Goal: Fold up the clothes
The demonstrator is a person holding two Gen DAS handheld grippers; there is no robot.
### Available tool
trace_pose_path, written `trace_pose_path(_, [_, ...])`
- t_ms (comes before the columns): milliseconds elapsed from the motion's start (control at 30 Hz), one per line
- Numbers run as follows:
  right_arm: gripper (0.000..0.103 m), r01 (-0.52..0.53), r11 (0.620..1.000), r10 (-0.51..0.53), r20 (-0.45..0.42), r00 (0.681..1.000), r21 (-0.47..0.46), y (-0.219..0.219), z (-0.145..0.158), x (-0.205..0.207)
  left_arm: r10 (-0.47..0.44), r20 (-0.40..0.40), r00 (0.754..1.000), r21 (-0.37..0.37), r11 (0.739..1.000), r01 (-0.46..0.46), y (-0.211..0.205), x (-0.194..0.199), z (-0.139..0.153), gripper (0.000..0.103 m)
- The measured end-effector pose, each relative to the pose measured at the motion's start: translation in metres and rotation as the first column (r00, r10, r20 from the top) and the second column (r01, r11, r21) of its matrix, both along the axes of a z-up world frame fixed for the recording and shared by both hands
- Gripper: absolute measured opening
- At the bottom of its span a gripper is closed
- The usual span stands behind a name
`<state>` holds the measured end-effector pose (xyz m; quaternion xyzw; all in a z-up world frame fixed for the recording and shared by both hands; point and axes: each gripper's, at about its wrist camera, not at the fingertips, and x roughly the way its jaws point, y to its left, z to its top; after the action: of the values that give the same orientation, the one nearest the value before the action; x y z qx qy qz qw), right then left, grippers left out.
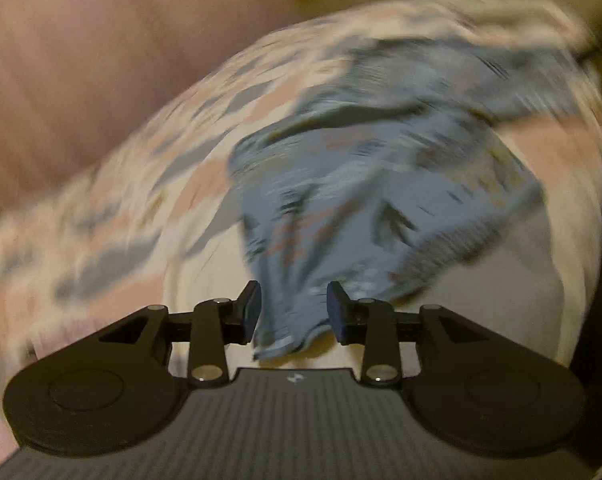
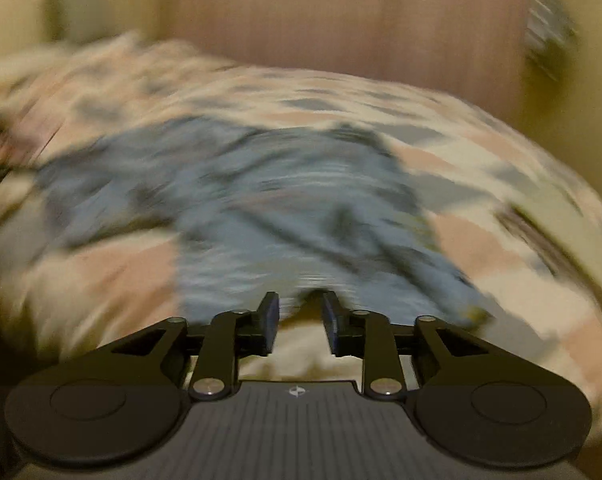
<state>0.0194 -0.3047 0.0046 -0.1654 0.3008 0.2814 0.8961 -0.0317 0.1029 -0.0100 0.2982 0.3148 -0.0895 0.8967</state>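
2 grippers are hovering over a crumpled blue patterned garment (image 1: pixel 365 184) lying on a bed.

The left gripper (image 1: pixel 295 312) is pointing forward and down along the bed, its black jaws standing apart with a bunched blue corner of the garment hanging between the 2 blue pads (image 1: pixel 252 312); whether the pads are pinching the cloth, I cannot tell. The right gripper (image 2: pixel 299 322) is sitting low and level at the near hem of the garment, its jaws parted with a clear gap and nothing between them. The garment is spreading wrinkled across a quilted bedspread with pink, grey and cream patches (image 2: pixel 481 240). Beyond the bed, a pinkish curtain (image 2: pixel 341 12) is hanging. Both views are smeared by motion blur.
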Motion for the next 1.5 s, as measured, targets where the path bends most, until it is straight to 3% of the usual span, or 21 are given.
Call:
trace_pose_path(100, [0.036,-0.101,0.992,0.103,0.017,0.995,-0.076,0.031,-0.008,-0.015,-0.137,-0.012,0.99,0.112,0.984,0.138,-0.023,-0.011,-0.015,0.035])
trace_pose_path(233, [0.042,-0.178,0.958,0.195,0.056,0.979,-0.225,0.064,-0.023,-0.024,-0.272,-0.025,0.962,0.258,0.928,0.269,-0.047,-0.02,-0.036,0.04])
trace_pose_path(433, [0.042,-0.222,0.861,0.303,0.112,0.946,-0.457,0.088,-0.049,-0.032,-0.356,-0.015,0.935,0.365,0.868,0.336,-0.067,-0.016,-0.063,0.036])
trace_pose_path(567, [0.042,-0.225,0.831,0.333,0.131,0.934,-0.509,0.091,-0.051,-0.041,-0.392,-0.008,0.92,0.405,0.84,0.362,-0.079,-0.01,-0.072,0.024])
trace_pose_path(667, [0.042,-0.249,0.819,0.356,0.118,0.927,-0.516,0.093,-0.048,-0.046,-0.404,0.02,0.915,0.395,0.843,0.364,-0.084,-0.005,-0.072,0.024])
trace_pose_path(800, [0.042,-0.262,0.776,0.399,0.126,0.908,-0.573,0.097,-0.055,-0.047,-0.415,0.044,0.909,0.367,0.853,0.372,-0.088,0.001,-0.072,0.024])
trace_pose_path(867, [0.039,-0.258,0.777,0.397,0.13,0.908,-0.574,0.1,-0.057,-0.042,-0.414,0.046,0.909,0.355,0.857,0.373,-0.09,0.008,-0.075,0.022])
trace_pose_path(900, [0.035,-0.251,0.789,0.383,0.128,0.915,-0.561,0.1,-0.056,-0.038,-0.411,0.041,0.911,0.353,0.859,0.372,-0.091,0.011,-0.077,0.019])
trace_pose_path(933, [0.02,-0.244,0.804,0.363,0.122,0.924,-0.543,0.1,-0.055,-0.033,-0.409,0.033,0.912,0.349,0.86,0.373,-0.092,0.013,-0.077,0.003])
trace_pose_path(967, [0.002,-0.236,0.818,0.343,0.116,0.932,-0.524,0.1,-0.053,-0.029,-0.406,0.027,0.913,0.345,0.861,0.373,-0.093,0.016,-0.077,0.0])
trace_pose_path(1133, [0.004,-0.261,0.853,0.333,0.086,0.939,-0.453,0.099,-0.036,-0.036,-0.427,0.042,0.904,0.308,0.866,0.395,-0.091,0.007,-0.058,0.0])
trace_pose_path(1233, [0.005,-0.304,0.839,0.372,0.068,0.926,-0.452,0.104,-0.034,-0.047,-0.432,0.036,0.901,0.31,0.862,0.401,-0.089,-0.022,-0.051,0.0])
trace_pose_path(1333, [0.007,-0.303,0.838,0.355,0.031,0.934,-0.453,0.104,-0.041,-0.039,-0.425,0.011,0.905,0.314,0.861,0.4,-0.089,-0.022,-0.053,0.0])
trace_pose_path(1433, [0.028,-0.306,0.838,0.357,0.029,0.934,-0.453,0.103,-0.041,-0.041,-0.418,-0.008,0.909,0.307,0.864,0.4,-0.087,-0.025,-0.051,0.005])
trace_pose_path(1500, [0.031,-0.306,0.843,0.353,0.025,0.935,-0.443,0.102,-0.039,-0.044,-0.412,-0.012,0.911,0.28,0.873,0.399,-0.084,-0.028,-0.048,0.006])
